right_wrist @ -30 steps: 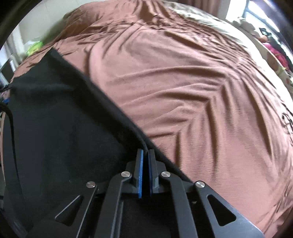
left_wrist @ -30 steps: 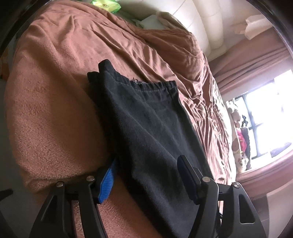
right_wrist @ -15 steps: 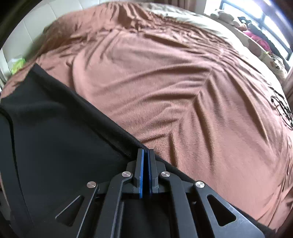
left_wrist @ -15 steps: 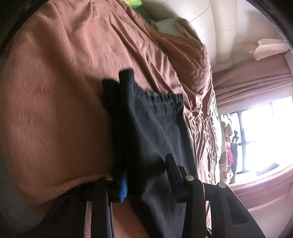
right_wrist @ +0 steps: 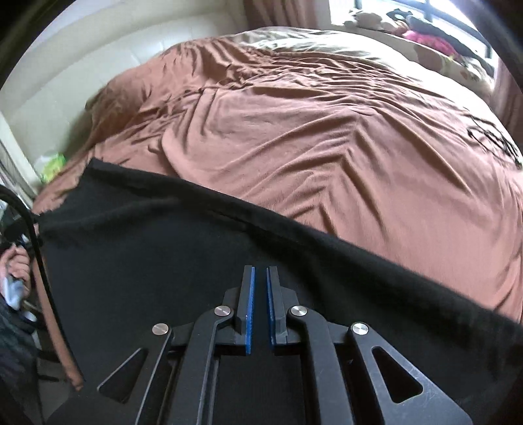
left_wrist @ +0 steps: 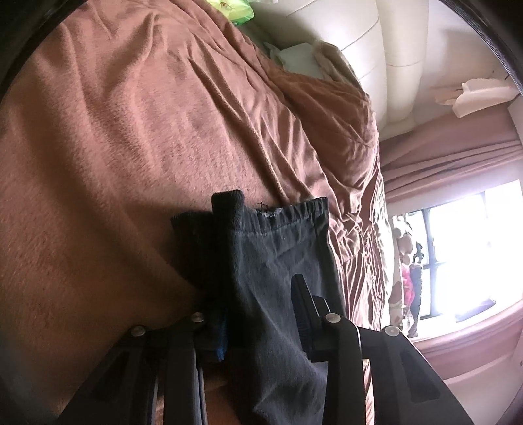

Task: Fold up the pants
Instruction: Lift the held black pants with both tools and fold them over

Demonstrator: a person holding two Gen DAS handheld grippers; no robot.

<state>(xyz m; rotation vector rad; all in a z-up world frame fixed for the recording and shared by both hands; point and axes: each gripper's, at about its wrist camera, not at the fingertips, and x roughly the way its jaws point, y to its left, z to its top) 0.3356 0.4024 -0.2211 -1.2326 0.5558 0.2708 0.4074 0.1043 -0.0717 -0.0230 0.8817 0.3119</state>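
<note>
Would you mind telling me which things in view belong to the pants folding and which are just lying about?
Part of the job:
black pants
left gripper
right gripper
brown blanket, the folding surface

Just lying about:
green packet
stuffed toys by the window
curtain

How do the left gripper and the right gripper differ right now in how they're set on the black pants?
The left gripper stands wide apart, with the black pants bunched between its fingers; the right gripper shows only a narrow slit, and no cloth is visibly caught there. The left gripper faces the elastic waistband; the right gripper hovers over a flat stretch of pants near their edge. Both have black fingers with blue pads.
</note>
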